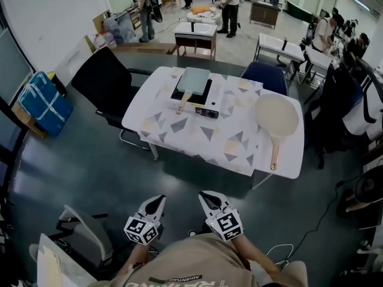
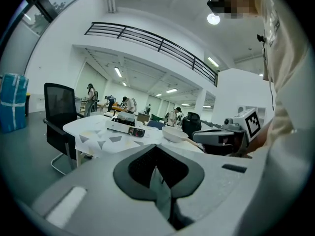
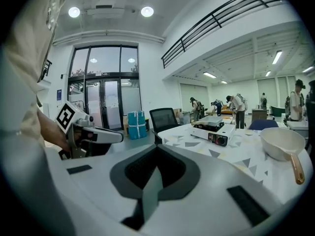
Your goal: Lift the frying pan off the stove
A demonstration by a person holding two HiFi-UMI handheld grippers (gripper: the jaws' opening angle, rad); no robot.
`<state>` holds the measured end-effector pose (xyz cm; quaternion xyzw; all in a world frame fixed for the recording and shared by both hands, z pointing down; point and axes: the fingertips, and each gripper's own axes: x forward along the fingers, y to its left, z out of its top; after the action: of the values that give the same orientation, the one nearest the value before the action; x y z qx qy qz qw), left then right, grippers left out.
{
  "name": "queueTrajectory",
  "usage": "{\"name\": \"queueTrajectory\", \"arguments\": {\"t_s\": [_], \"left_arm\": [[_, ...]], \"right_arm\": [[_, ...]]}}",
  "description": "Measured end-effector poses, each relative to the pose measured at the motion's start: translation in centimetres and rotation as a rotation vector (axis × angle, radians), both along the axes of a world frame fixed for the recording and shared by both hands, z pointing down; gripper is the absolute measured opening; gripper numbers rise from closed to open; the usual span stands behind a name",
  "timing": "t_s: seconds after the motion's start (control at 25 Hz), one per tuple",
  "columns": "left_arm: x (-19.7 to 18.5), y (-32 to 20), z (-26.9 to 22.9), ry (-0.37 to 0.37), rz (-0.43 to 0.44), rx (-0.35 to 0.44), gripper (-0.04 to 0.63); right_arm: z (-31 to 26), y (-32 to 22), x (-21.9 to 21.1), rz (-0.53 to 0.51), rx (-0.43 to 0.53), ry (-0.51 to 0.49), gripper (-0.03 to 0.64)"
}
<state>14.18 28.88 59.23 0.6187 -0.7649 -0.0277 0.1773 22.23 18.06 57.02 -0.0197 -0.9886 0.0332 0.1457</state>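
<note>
A square grey-green frying pan with a wooden handle sits on a black and white portable stove at the far side of the patterned table. A round cream pan with a wooden handle lies on the table's right end. My left gripper and right gripper are held close to my body, well short of the table, both shut and empty. The left gripper view shows the stove and the round pan far ahead. In the right gripper view the stove stands ahead at the right.
A black office chair stands at the table's left and a blue chair behind it. A blue bag lies by the left wall. A grey chair is at my lower left. Other tables and people fill the back.
</note>
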Motion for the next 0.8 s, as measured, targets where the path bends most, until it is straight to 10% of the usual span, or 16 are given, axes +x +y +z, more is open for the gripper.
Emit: {"name": "queueTrajectory", "arguments": {"t_s": [0.8], "left_arm": [[-9.2, -12.9, -0.4, 0.007, -0.087, -0.091, 0.0]], "right_arm": [[1.6, -13.8, -12.8, -0.159, -0.08, -0.011, 0.003]]}}
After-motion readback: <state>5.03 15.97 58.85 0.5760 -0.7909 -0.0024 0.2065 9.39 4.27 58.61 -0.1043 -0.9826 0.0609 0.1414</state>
